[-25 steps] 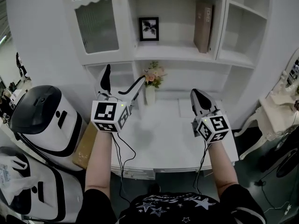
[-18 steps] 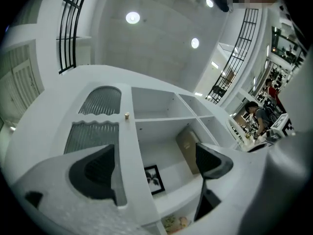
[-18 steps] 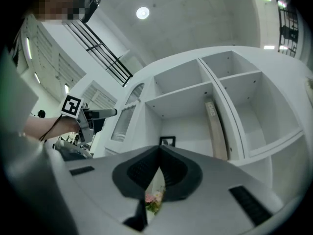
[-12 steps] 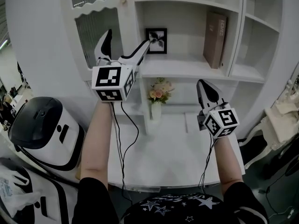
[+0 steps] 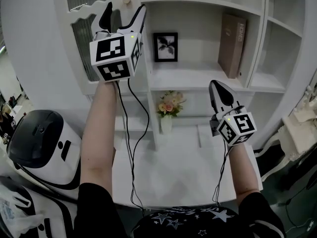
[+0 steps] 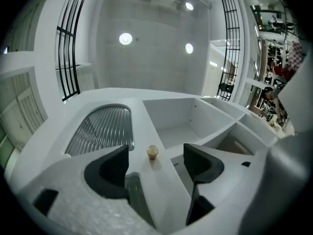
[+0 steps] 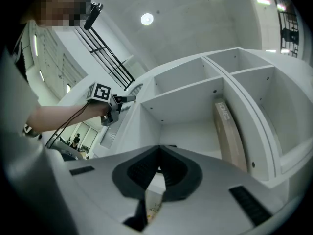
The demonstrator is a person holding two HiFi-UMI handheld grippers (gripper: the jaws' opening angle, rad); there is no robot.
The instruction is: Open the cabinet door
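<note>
While mid-closure, hand-held gripper astride knob

From the head we look steeply down on the shelf unit. Our left gripper view faces up, close to the door knob. Our right gripper view stands farther back, sharing the brown book with the head view.

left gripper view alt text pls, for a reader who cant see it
The left claw, jaws apart and just now closing, frames the small round knob of a white cabinet door between them without touching it. The door's ribbed glass panel lies to the left, open shelves to the right.
</note>
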